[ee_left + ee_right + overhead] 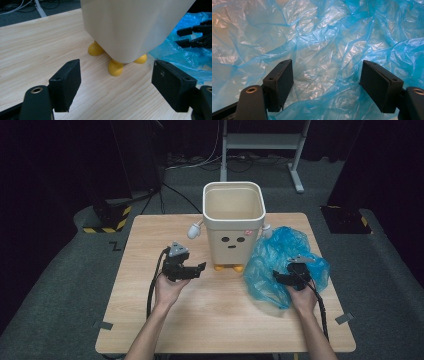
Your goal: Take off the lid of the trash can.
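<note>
A cream bin with a drawn face and yellow ball feet stands upright at the table's middle back. A crumpled blue plastic bag lies to its right. My left gripper hovers left of the bin's base, open and holding nothing, with its jaws pointing at the feet; in the left gripper view my left gripper frames bare wood and the bin. My right gripper rests over the bag's near side, open. In the right gripper view my right gripper has the loose blue film spread beneath and between its jaws, unpinched.
The wooden table has bare room in front and at the left. A white stand and cables lie on the floor behind. In the left gripper view the other gripper shows over the bag.
</note>
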`<state>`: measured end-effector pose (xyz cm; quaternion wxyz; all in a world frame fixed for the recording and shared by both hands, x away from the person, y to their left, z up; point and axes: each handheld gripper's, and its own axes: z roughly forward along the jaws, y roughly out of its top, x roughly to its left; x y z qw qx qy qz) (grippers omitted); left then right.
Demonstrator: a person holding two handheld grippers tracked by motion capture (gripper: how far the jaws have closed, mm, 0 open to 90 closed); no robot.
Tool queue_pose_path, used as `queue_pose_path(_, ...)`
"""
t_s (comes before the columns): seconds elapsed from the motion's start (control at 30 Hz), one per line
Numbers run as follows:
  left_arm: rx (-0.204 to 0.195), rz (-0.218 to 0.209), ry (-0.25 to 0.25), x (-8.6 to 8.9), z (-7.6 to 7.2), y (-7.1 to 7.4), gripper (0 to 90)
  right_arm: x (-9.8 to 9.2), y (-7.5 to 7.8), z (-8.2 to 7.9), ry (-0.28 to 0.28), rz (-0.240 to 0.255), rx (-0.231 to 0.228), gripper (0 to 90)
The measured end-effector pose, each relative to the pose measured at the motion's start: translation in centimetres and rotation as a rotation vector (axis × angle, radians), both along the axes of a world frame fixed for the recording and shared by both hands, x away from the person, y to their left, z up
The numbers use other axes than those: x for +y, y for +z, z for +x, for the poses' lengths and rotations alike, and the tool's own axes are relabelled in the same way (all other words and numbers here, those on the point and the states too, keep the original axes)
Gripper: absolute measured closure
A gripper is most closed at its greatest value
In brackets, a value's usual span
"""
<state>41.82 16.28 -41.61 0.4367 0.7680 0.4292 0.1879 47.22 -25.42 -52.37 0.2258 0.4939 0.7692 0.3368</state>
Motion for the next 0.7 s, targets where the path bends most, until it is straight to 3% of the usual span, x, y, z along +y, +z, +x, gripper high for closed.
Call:
queue_pose_path(0.3, 0.001, -0.045, 0.001, 0.6, -0.1, 1.2, 22.6, 0.0, 0.0, 0.0, -0.001, 0.001, -0.001, 26.5)
queue_pose_path(0.43, -0.014, -0.041, 0.0, 0.8, -0.1, 1.8, 23.5, 0.0, 0.0, 0.0, -0.001, 0.001, -0.001, 26.5)
queue_pose_path(0.57, -0.022, 0.005, -0.008, 0.6, -0.1, 2.3, 21.6, 0.0, 0.0, 0.0, -0.001, 0.001, -0.001, 26.5)
queue_pose_path(0.7, -0.022, -0.004, -0.014, 0.5, -0.1, 2.8, 16.9, 0.0, 0.0, 0.0, 0.0, 0.0, 0.0, 26.5)
